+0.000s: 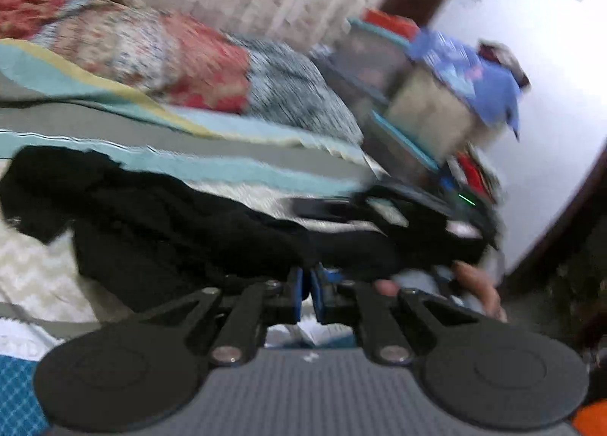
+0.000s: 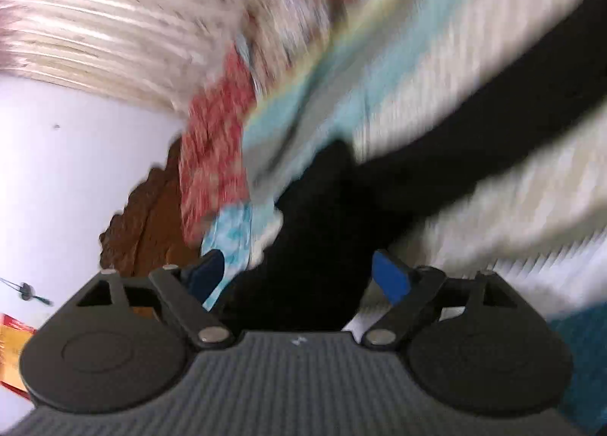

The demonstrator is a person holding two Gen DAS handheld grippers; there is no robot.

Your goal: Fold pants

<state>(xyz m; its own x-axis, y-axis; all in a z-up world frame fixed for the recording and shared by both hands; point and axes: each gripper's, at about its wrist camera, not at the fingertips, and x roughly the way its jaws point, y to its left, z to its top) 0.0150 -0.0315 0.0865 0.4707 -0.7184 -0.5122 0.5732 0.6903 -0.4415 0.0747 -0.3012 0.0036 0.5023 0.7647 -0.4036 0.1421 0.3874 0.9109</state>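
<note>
Black pants (image 1: 159,216) lie bunched on bed (image 1: 41,269), unfolded | left tool (image 1: 306,294) pinches their edge | right tool (image 2: 299,276) spread around cloth, not pressing | folding mostly left

matt black cloth pants (image 1: 159,223), carved wooden headboard (image 2: 148,216)

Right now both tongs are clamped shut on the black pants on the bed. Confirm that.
Not both. The left tongs are shut at the black pants, though a grip is unclear, but the right wrist view shows the right tongs open, pants between the blue pads, unpressed.
</note>
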